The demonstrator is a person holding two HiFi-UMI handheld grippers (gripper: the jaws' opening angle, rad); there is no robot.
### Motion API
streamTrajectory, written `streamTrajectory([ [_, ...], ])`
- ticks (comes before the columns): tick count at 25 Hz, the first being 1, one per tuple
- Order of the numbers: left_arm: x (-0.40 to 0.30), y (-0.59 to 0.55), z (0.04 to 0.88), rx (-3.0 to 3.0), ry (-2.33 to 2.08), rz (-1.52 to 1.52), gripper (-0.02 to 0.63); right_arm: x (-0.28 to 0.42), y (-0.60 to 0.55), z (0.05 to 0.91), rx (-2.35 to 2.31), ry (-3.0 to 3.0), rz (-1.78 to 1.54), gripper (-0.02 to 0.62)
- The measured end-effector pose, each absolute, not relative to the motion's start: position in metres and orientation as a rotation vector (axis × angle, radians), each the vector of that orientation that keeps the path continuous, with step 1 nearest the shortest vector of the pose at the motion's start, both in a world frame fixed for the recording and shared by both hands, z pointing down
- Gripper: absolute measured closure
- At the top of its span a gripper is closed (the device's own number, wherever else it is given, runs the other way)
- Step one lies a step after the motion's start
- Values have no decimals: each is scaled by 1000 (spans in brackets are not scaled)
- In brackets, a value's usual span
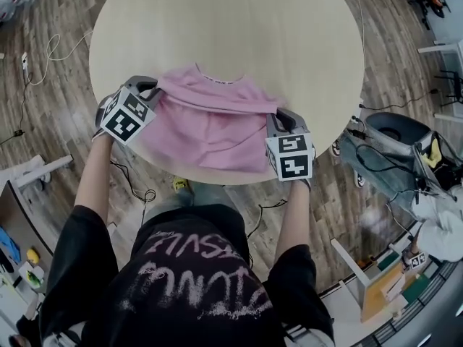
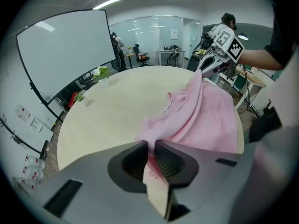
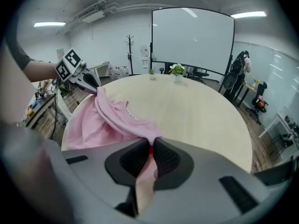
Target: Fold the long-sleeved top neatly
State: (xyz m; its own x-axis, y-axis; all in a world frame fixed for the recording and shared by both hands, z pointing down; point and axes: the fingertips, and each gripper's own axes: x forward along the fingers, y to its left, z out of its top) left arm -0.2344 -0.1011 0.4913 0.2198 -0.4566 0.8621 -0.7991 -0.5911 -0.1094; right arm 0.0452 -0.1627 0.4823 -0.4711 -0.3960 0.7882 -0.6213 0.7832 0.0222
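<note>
A pink long-sleeved top [image 1: 210, 121] lies near the front edge of the round beige table [image 1: 239, 27], its neckline toward the far side. My left gripper [image 1: 150, 87] is shut on the cloth at the top's left shoulder; the left gripper view shows the pink top [image 2: 201, 115] pinched between the pads [image 2: 166, 160]. My right gripper [image 1: 275, 116] is shut on the right shoulder; in the right gripper view the pink top [image 3: 117, 118] runs into its closed jaws. The cloth hangs stretched between both grippers.
A wooden floor with cables [image 1: 43, 49] surrounds the table. A grey chair [image 1: 394, 132] with clothes stands at the right. Small potted plants [image 3: 176, 70] sit at the table's far edge. A whiteboard [image 2: 65, 50] stands behind.
</note>
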Motion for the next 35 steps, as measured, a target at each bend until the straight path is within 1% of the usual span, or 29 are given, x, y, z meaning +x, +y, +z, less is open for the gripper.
streamTrajectory([
  [3, -234, -110, 496, 2136, -1127, 1341, 551, 44, -173, 489, 713, -2121, 406, 555],
  [5, -235, -115, 498, 2130, -1101, 1352, 550, 43, -182, 490, 708, -2124, 450, 538],
  [12, -228, -152, 510, 2012, -879, 1265, 539, 57, -247, 490, 699, -2115, 456, 537],
  [16, -256, -154, 498, 2031, -899, 1254, 520, 38, -228, 493, 693, -2135, 446, 537],
  [21, -273, -162, 484, 2070, -971, 1315, 521, 39, -215, 492, 740, -2144, 464, 540],
  [24, -265, -159, 476, 2135, -970, 1296, 535, 47, -212, 486, 801, -2153, 473, 549],
  [26, -249, -152, 471, 2227, -916, 1295, 549, 52, -206, 481, 831, -2166, 473, 554],
  [28, -232, -141, 470, 2301, -840, 1317, 549, 54, -195, 476, 836, -2184, 438, 554],
  [30, -221, -133, 474, 2335, -783, 1353, 531, 47, -182, 473, 792, -2203, 375, 536],
  [31, -217, -130, 477, 2347, -753, 1372, 515, 39, -176, 472, 745, -2213, 338, 515],
  [32, -213, -127, 480, 2359, -713, 1393, 479, 28, -169, 472, 680, -2224, 299, 484],
  [33, -208, -123, 483, 2373, -662, 1417, 441, 16, -161, 472, 599, -2230, 255, 467],
  [35, -199, -118, 491, 2407, -551, 1476, 429, -9, -151, 477, 431, -2212, 161, 433],
])
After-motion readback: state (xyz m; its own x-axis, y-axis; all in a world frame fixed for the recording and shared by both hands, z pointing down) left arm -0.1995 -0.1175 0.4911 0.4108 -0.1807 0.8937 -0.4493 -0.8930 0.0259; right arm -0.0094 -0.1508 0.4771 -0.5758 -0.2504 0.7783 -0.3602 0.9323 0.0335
